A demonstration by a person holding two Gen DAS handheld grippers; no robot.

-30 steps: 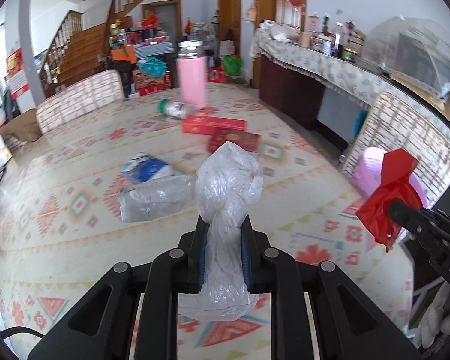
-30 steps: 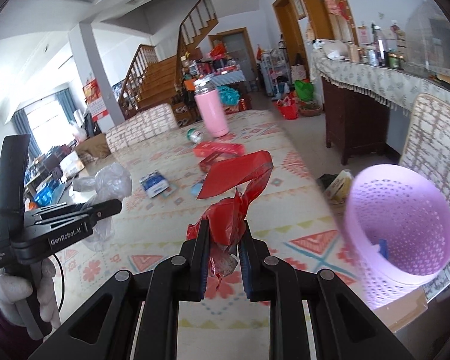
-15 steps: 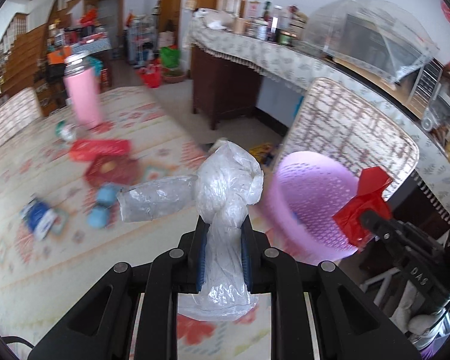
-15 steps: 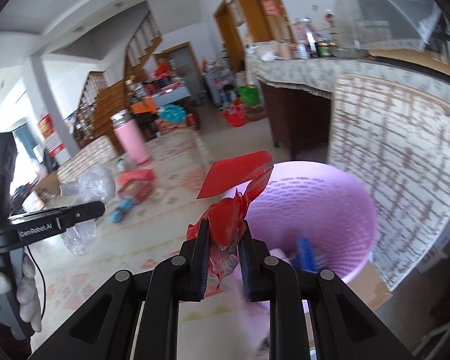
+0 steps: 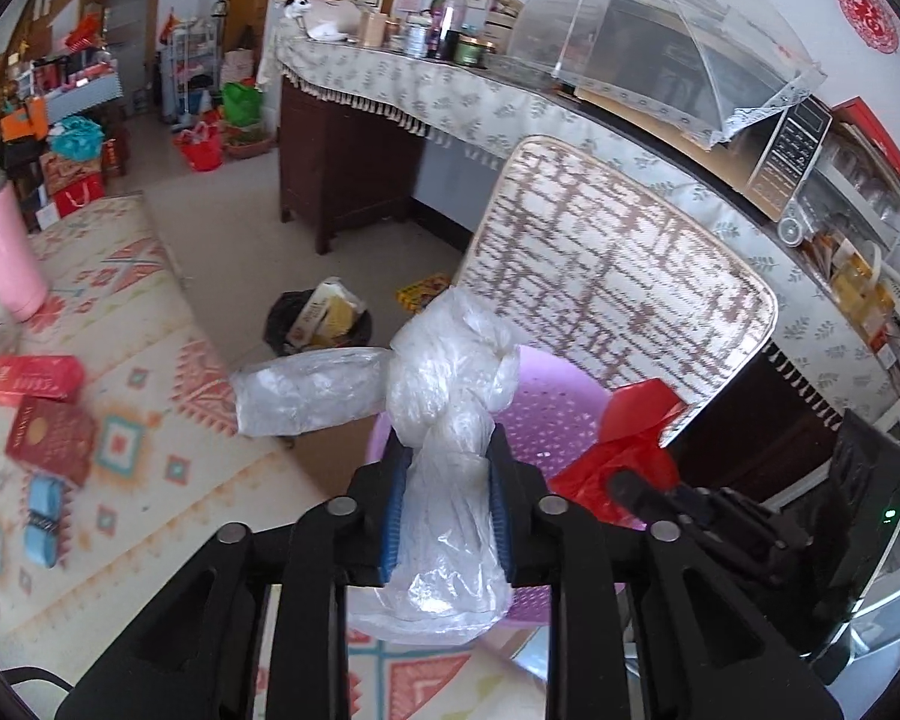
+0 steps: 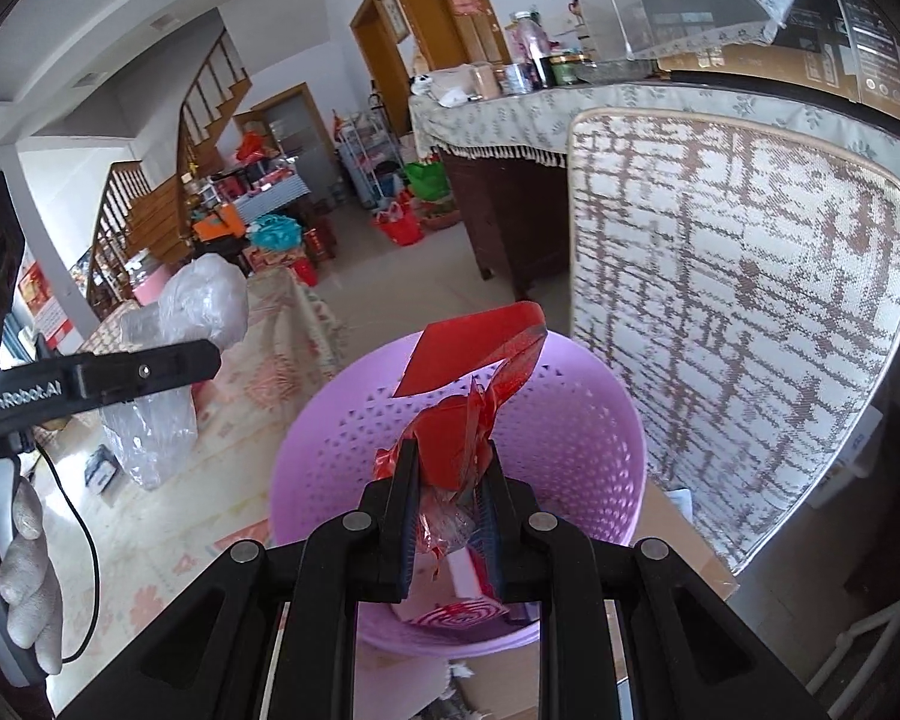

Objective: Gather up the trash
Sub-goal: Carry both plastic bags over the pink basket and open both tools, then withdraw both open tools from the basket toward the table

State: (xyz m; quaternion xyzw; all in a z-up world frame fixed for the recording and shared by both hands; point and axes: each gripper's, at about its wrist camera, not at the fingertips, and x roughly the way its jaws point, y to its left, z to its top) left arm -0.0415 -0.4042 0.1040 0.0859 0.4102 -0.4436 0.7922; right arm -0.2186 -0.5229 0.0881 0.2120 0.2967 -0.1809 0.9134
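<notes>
My left gripper (image 5: 447,450) has a crumpled clear plastic bag (image 5: 450,378) between its blue pads, and its jaws are opening. It hangs over the near rim of the purple perforated basket (image 5: 546,414). My right gripper (image 6: 450,468) is shut on a red foil wrapper (image 6: 474,354), directly above the mouth of the basket (image 6: 570,438). The basket holds some red and white scraps at its bottom. In the right wrist view the left gripper (image 6: 204,360) and its clear bag (image 6: 204,300) come in from the left, held by a gloved hand (image 6: 27,570).
A woven chair back (image 5: 618,276) stands just behind the basket. A black bin (image 5: 318,324) with cartons sits on the floor beyond. The patterned tablecloth (image 5: 150,420) at left carries red boxes (image 5: 36,378), blue packets and a pink flask (image 5: 3,258). A long sideboard runs behind.
Both grippers have swung right, away from the table, and now hang over the purple basket. The clear bag and the red wrapper have travelled with them.
</notes>
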